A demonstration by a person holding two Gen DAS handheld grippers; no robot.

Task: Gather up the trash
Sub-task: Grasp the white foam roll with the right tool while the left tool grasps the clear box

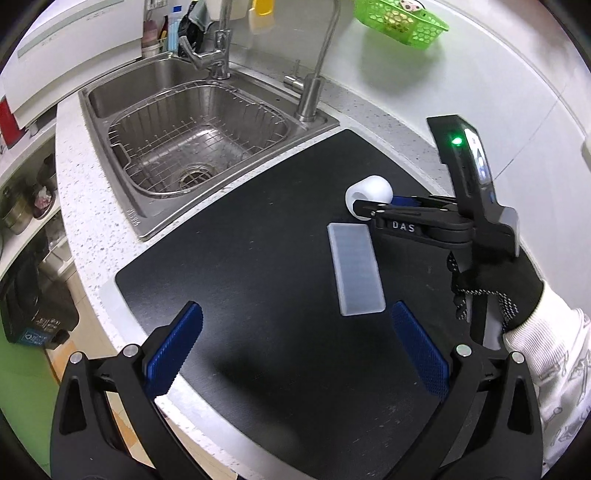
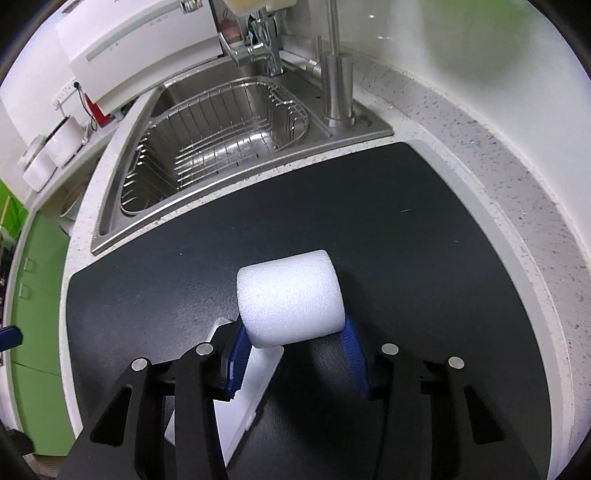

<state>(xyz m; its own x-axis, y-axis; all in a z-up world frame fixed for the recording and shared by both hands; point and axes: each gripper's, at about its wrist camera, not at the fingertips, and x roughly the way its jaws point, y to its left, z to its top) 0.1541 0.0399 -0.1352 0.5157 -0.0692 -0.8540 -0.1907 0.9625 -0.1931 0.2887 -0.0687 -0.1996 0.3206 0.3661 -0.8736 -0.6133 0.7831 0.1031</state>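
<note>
A white foam roll (image 2: 290, 299) lies on the black mat (image 2: 424, 229), and the blue pads of my right gripper (image 2: 293, 341) press on its two ends, so it is shut on the roll. In the left wrist view the same roll (image 1: 371, 190) shows at the tip of the right gripper (image 1: 373, 208), held by a gloved hand (image 1: 491, 295). A flat white rectangular plastic piece (image 1: 356, 271) lies on the mat just in front of my left gripper (image 1: 295, 350). That gripper hangs open above the mat with nothing between its fingers. The same piece (image 2: 255, 384) lies partly under the right gripper's left finger.
A steel sink (image 1: 110, 99) with a wire basket (image 1: 199, 147) and two faucets (image 1: 221, 55) lies beyond the mat. A green plastic basket (image 1: 402, 26) hangs on the white wall at the back right. The counter edge (image 1: 92, 236) drops off to the left.
</note>
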